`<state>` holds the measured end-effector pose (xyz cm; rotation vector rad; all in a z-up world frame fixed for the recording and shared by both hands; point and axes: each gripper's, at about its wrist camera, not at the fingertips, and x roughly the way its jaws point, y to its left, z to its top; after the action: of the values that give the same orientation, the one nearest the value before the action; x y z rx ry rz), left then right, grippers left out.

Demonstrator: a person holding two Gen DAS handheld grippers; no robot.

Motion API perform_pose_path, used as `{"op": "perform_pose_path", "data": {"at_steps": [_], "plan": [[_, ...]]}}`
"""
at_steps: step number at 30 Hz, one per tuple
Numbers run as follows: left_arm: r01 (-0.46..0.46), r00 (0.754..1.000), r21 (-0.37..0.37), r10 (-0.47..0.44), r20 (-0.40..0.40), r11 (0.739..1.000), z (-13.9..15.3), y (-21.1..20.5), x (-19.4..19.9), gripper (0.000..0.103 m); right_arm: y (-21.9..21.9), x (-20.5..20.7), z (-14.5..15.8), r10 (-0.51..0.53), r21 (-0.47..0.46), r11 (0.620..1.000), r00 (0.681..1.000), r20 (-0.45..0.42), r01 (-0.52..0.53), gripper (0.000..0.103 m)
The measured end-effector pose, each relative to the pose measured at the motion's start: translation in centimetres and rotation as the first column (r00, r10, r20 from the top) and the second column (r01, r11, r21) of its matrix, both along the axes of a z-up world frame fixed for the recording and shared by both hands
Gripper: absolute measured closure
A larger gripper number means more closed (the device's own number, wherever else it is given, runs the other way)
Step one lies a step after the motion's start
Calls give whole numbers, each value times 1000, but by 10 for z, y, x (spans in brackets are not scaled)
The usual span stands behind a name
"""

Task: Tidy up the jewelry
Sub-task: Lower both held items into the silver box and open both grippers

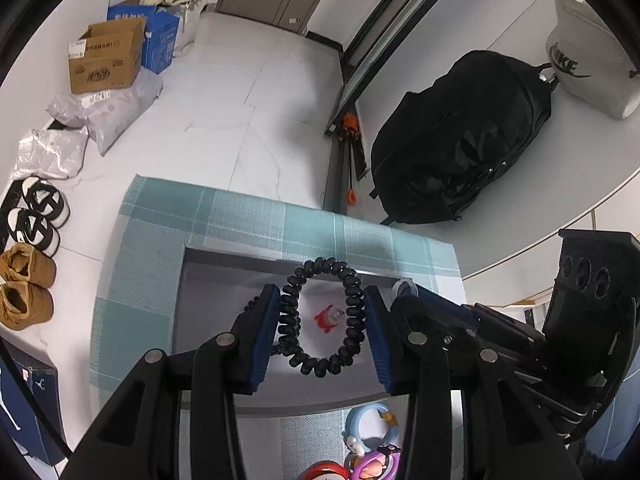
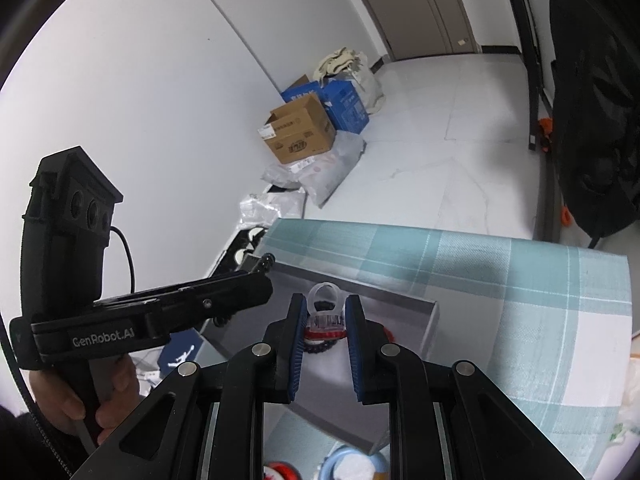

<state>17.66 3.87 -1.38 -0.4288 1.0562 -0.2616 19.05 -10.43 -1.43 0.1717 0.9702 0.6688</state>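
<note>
My left gripper [image 1: 322, 320] is shut on a black spiral hair tie [image 1: 352, 316], held upright above the grey tray [image 1: 208, 276]. A small red and white trinket [image 1: 329, 317] lies in the tray, seen through the loop. My right gripper [image 2: 326, 320] is shut on a clear plastic toy ring [image 2: 326, 304] above the same tray [image 2: 424, 312], where a red and dark beaded bracelet [image 2: 320, 344] lies. The right gripper shows at the left view's right edge [image 1: 404, 292]; the left gripper shows in the right view [image 2: 256, 268]. More rings and trinkets [image 1: 372, 440] lie near the front.
The tray sits on a teal plaid cloth [image 1: 240, 212]. On the floor are cardboard boxes [image 1: 108, 56], plastic bags [image 1: 120, 112] and shoes [image 1: 28, 280]. A black backpack [image 1: 460, 140] hangs at the right.
</note>
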Motion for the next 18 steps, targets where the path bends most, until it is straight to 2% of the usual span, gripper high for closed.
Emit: {"op": "perform_pose_path", "data": {"at_steps": [4,7,9,10,12,13,15,16,17,18], "plan": [[18,1000,-22,-18,-14,1000,-1,-2,3,65,0,6,-5,-7,-9,1000,1000,-25,7,83],[46,998,-110,-50,-34,993,-1,2,7,59,-1,7,-6,-7,-8,1000,1000,-30,6,82],[36,999,-106,-37,-12,994,3,5,4,57,-2,6,-6,-13,-9,1000,999,-30,13,80],[24,1000,-91,-23,13,996,7,7,1,48,-3,6,-6,-16,-9,1000,999,-32,15,78],[21,999,-108,-18,34,994,10,11,-2,37,-4,4,-4,-19,-14,1000,999,-31,19,78],[29,999,-140,-23,42,990,11,14,-3,36,-5,3,-2,-20,-9,1000,1000,-24,19,78],[38,999,-162,-33,35,986,9,15,-5,34,-7,0,0,-17,-9,1000,1000,-10,17,67],[36,999,-159,-31,30,987,8,16,-6,34,-7,-2,0,-18,-9,1000,1000,-5,18,55],[27,999,-145,-23,24,989,7,16,-7,34,-8,-4,1,-22,-8,1000,1000,4,22,49],[20,1000,-135,-17,20,991,7,17,-8,34,-9,-6,3,-30,-13,999,999,15,30,49]]}}
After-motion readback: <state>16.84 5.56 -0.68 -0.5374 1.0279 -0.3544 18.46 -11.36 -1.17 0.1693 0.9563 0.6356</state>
